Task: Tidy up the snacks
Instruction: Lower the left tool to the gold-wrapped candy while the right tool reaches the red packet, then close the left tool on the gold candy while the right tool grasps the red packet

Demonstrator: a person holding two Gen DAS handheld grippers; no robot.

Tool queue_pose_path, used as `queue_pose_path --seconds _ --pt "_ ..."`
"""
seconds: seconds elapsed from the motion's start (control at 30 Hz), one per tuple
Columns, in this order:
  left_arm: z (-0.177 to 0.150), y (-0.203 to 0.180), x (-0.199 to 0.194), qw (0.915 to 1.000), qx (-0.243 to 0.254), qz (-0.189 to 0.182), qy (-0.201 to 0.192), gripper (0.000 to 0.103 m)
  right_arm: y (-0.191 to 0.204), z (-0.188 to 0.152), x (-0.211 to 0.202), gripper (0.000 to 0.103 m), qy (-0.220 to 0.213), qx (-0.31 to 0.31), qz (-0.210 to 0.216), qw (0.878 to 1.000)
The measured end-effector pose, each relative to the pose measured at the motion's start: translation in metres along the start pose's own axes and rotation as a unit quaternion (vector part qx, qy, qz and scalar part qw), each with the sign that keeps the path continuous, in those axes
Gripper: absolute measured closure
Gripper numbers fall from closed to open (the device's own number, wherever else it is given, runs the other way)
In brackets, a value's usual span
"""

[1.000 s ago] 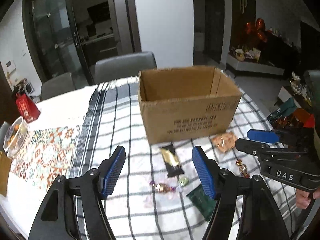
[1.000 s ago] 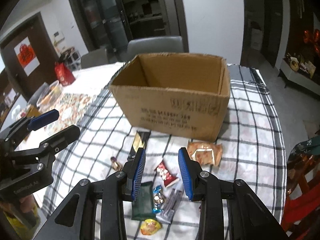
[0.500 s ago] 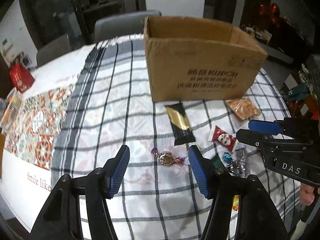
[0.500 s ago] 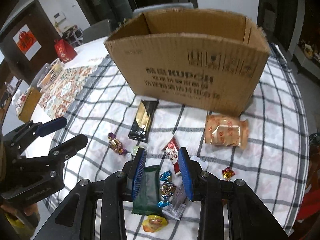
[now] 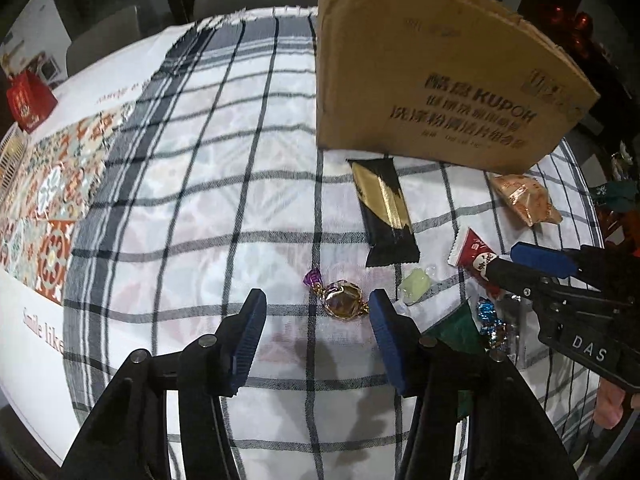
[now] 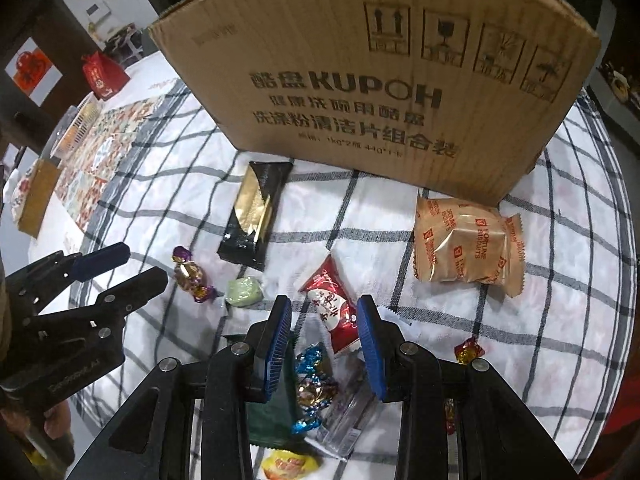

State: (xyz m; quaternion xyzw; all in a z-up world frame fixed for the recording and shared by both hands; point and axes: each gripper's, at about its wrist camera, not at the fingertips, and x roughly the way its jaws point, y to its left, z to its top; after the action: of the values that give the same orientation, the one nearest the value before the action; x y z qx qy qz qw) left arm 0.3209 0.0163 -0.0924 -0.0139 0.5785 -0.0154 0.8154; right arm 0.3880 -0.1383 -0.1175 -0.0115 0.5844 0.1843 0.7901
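Both grippers lowered toward checked tablecloth [image 5: 240,208]. Left gripper [image 5: 318,308], jaws just narrowed, unclamped around gold twist-wrapped candy [image 5: 342,300]. Right gripper [image 6: 324,314] parted, nothing gripped, over red sachet [image 6: 334,304] lying lengthwise; yellow candy [image 6: 286,465] seen only in right view.

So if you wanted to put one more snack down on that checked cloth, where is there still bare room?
The widest bare stretch of the checked cloth lies left of the cardboard box and the black-and-gold bar, up to the patterned runner. A smaller patch sits right of the fortune biscuit pack. It is crowded around the right claw, where sweets lie heaped.
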Motion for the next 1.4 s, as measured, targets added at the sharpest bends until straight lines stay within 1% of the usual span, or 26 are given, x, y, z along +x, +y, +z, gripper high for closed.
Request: queue_pose_path --seconds 0.17,0.33,0.5,0.63,0.73,0.77,0.8,0.87,0.93,1.1,1.17,1.27,1.4 --pt "0.005 0.000 0.015 0.9996 -0.018 -0.007 0.021 0.053 0.000 0.000 0.010 0.068 0.012 -0.002 0.002 1.000" --pt "0.009 0.000 0.024 0.9991 -0.028 -0.012 0.030 0.054 -0.001 0.003 0.013 0.068 0.012 -0.007 -0.005 1.000" --pt "0.011 0.000 0.033 0.9988 -0.032 -0.011 0.036 0.055 -0.001 0.005 0.021 0.068 0.023 -0.020 -0.015 0.999" --pt "0.014 -0.001 0.039 0.9986 -0.032 -0.012 0.040 0.060 0.000 0.006 0.027 0.068 0.027 -0.025 -0.021 0.999" --pt "0.013 -0.003 0.044 0.9984 -0.033 -0.010 0.045 0.062 0.000 0.006 0.030 0.069 0.027 -0.024 -0.021 0.999" --pt "0.013 -0.004 0.046 0.9983 -0.033 -0.009 0.048 0.064 0.001 0.006 0.030 0.069 0.027 -0.025 -0.022 0.999" --pt "0.013 -0.005 0.046 0.9984 -0.032 -0.005 0.046 0.065 0.001 0.005 0.031 0.072 0.027 -0.025 -0.023 0.999" --pt "0.013 -0.006 0.047 0.9987 -0.027 -0.006 0.044 0.071 0.002 0.005 0.030 0.073 0.026 -0.025 -0.025 0.999" --pt "0.013 -0.006 0.047 0.9987 -0.027 -0.008 0.043 0.072 0.002 0.005 0.030 0.075 0.025 -0.025 -0.024 0.999" --pt "0.009 -0.008 0.037 0.9990 -0.026 -0.017 0.030 0.073 0.002 0.003 0.025 0.077 0.020 -0.009 -0.018 1.000" --pt "0.009 -0.005 0.030 0.9992 -0.024 -0.020 0.024 0.073 0.005 0.001 0.020 0.077 0.014 -0.012 -0.022 1.000" --pt "0.008 -0.007 0.016 0.9996 -0.016 -0.020 0.009 0.073 0.009 0.001 0.010 0.077 0.001 -0.009 -0.017 1.000" --pt "0.006 -0.009 -0.005 0.9992 -0.008 -0.038 -0.013 0.073 0.008 0.002 -0.006 0.077 -0.019 0.001 -0.010 1.000"
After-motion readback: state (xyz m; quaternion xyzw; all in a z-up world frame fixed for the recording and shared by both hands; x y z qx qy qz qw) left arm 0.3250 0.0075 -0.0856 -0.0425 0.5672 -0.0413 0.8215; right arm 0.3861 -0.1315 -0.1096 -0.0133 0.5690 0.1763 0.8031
